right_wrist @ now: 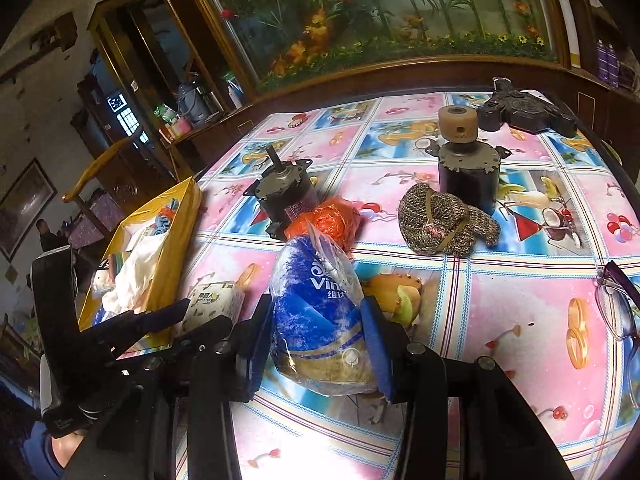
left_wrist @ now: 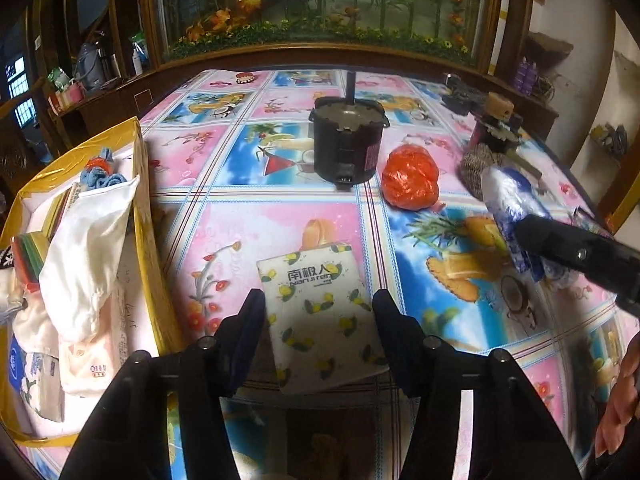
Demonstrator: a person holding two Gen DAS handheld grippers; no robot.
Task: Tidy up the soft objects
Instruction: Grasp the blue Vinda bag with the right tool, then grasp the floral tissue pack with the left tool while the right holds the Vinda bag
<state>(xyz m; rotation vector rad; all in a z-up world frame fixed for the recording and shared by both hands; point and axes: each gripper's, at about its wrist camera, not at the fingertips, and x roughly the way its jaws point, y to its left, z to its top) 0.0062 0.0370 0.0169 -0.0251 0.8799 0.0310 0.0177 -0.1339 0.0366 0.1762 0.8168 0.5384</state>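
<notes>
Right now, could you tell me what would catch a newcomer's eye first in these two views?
Probably the blue tissue pack, pinched between the right gripper's fingers low in the right wrist view. Next, the lemon-print tissue pack lying between the left gripper's fingers, near the yellow box of soft items on the left. Behind sit an orange bag and a black motor on the gaudy tablecloth.

Eyeglasses [right_wrist: 624,304] cut off by the right edge of the right wrist view, only one lens and part of the frame show. Blue tissue pack [right_wrist: 320,312] has its lower end hidden behind the right gripper [right_wrist: 316,344] fingers; in the left wrist view the same pack [left_wrist: 516,208] is smeared with blur and part covered by a black finger. Yellow box [left_wrist: 140,216] runs off the left edge there, the small print on the packs inside unreadable.
</notes>
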